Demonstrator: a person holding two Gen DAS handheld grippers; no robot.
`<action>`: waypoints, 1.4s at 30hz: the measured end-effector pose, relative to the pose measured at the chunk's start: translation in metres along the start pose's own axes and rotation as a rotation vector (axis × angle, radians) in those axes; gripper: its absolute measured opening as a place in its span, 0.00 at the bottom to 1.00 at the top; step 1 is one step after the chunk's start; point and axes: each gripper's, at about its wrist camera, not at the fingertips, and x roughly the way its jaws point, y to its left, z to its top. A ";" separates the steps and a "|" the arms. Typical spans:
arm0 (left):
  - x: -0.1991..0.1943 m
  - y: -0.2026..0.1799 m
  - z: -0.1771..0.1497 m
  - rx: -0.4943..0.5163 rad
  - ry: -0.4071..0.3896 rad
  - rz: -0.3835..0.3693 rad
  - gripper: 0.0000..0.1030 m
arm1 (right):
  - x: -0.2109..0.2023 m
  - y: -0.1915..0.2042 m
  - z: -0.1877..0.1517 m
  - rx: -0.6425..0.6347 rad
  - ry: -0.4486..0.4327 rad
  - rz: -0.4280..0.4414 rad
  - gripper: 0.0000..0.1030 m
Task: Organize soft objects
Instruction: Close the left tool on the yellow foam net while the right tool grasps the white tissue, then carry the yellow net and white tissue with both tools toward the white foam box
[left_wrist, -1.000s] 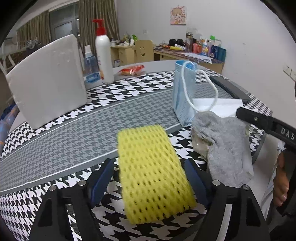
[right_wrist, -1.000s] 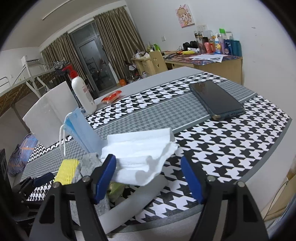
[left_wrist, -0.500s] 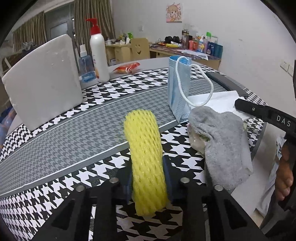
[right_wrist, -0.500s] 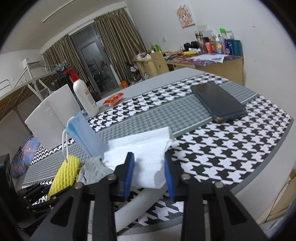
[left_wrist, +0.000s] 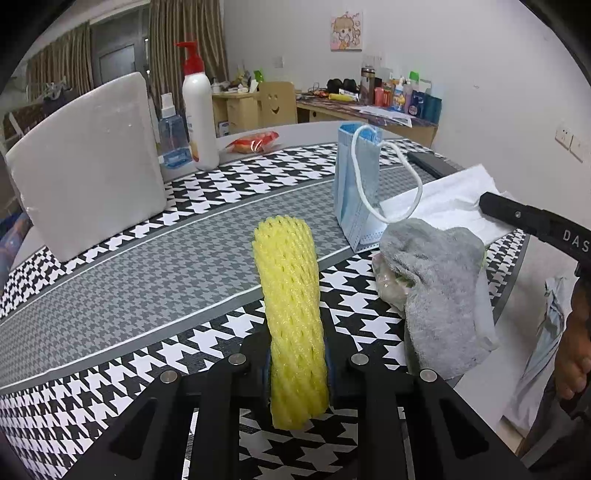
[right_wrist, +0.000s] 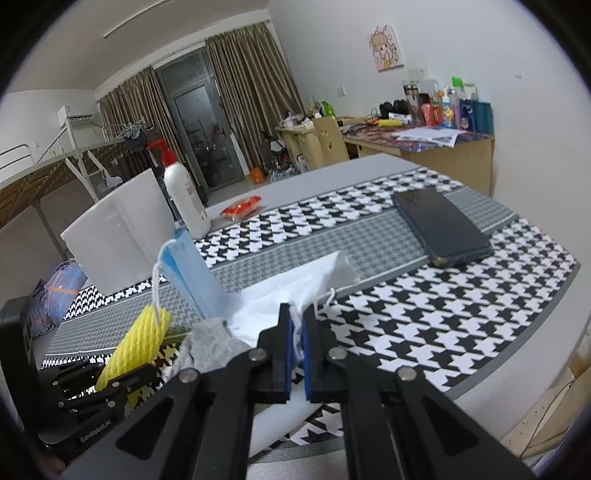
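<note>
Right now your left gripper (left_wrist: 295, 369) has its fingers closing on the yellow foam net sleeve (left_wrist: 290, 302), squeezing it into a narrow upright roll whose lower end sits between the pads while the top leans away over the houndstooth cloth of the desk (left_wrist: 147, 266). Just to its right lies the grey sock (left_wrist: 439, 288), draped over a crinkled clear bag at the desk's near edge. Behind the sock stands the blue face mask (left_wrist: 354, 188), its white ear loop hanging in front. Your right gripper (right_wrist: 295, 347) is pinched tight on the edge of the white tissue (right_wrist: 291, 291) that lies beside the mask, with a thin white loop caught at the pads as well. Farther right on the cloth rests a dark phone (right_wrist: 441, 225). Toward the back of the desk stand a white foam block (left_wrist: 88, 162), a white pump bottle (left_wrist: 199, 110) with a red top, a small blue spray bottle (left_wrist: 171, 136) and a red snack packet (left_wrist: 253, 141).
</note>
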 end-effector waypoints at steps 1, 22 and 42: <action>-0.002 0.000 0.000 -0.001 -0.007 -0.001 0.22 | -0.002 0.001 0.001 -0.003 -0.007 -0.002 0.07; -0.042 0.007 -0.001 0.006 -0.124 0.014 0.22 | -0.049 0.021 0.018 -0.033 -0.147 -0.027 0.06; -0.079 0.016 -0.007 -0.003 -0.209 0.036 0.22 | -0.075 0.053 0.017 -0.109 -0.212 0.009 0.06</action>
